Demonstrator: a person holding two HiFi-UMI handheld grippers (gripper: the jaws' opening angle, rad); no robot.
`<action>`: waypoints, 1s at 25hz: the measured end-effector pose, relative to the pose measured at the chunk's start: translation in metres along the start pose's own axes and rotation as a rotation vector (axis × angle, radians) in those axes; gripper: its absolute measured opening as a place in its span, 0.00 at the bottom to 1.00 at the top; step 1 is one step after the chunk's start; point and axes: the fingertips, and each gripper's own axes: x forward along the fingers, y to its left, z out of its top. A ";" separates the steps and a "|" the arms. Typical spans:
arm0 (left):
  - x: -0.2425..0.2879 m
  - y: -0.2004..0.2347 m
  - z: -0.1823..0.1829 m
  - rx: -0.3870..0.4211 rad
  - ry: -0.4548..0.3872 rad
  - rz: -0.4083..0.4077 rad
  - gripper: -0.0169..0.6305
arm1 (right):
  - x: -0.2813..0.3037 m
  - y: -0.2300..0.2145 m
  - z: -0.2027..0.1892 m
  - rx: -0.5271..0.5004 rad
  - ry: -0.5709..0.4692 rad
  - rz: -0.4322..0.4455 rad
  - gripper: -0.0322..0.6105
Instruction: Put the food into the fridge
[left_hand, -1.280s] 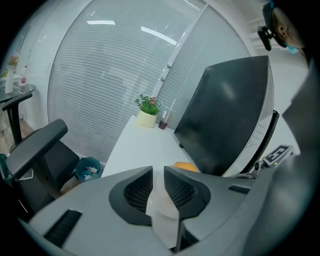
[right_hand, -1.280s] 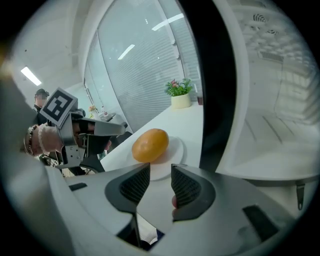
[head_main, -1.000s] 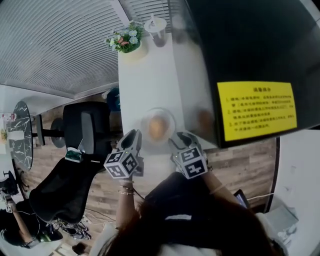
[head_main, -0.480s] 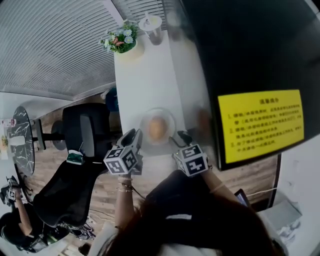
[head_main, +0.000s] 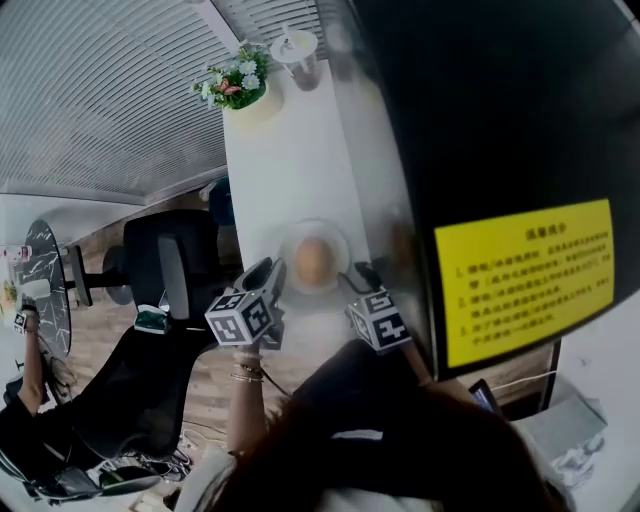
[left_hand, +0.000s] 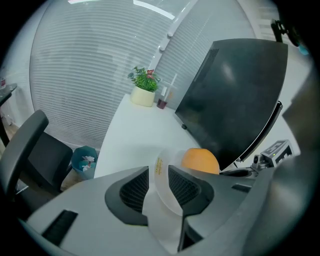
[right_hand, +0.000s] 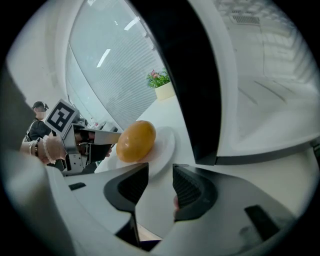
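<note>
left gripper (left_hand: 159, 175): jaws just opened wide, plate (head_main: 342, 248) rim between, unclamped
right gripper (right_hand: 161, 177): jaws apart, gripped nothing
fruit (head_main: 313, 258): on plate, 12 o'clock of grippers

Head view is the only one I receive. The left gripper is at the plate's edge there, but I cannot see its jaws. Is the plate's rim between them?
Observer: Yes. In the left gripper view the rim of the plate stands between the jaws of the left gripper. They have just been opening and do not press on it.
Operator: And the right gripper, please?
Observer: The right gripper view shows the right gripper with its jaws apart and nothing pinched. The plate lies just ahead of them.
Operator: What does the food look like from close?
Observer: In the right gripper view the food is a smooth orange-yellow oval, one whole piece, lying on the plate.
</note>
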 end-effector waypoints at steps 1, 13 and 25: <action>0.001 0.000 0.000 -0.002 0.005 -0.003 0.22 | 0.000 0.000 0.002 0.008 -0.003 0.002 0.30; 0.013 -0.005 -0.009 -0.010 0.078 -0.044 0.22 | 0.004 0.002 0.008 0.044 0.003 0.033 0.30; 0.019 -0.003 -0.007 -0.031 0.105 -0.056 0.23 | 0.010 0.004 0.011 0.107 0.001 0.049 0.28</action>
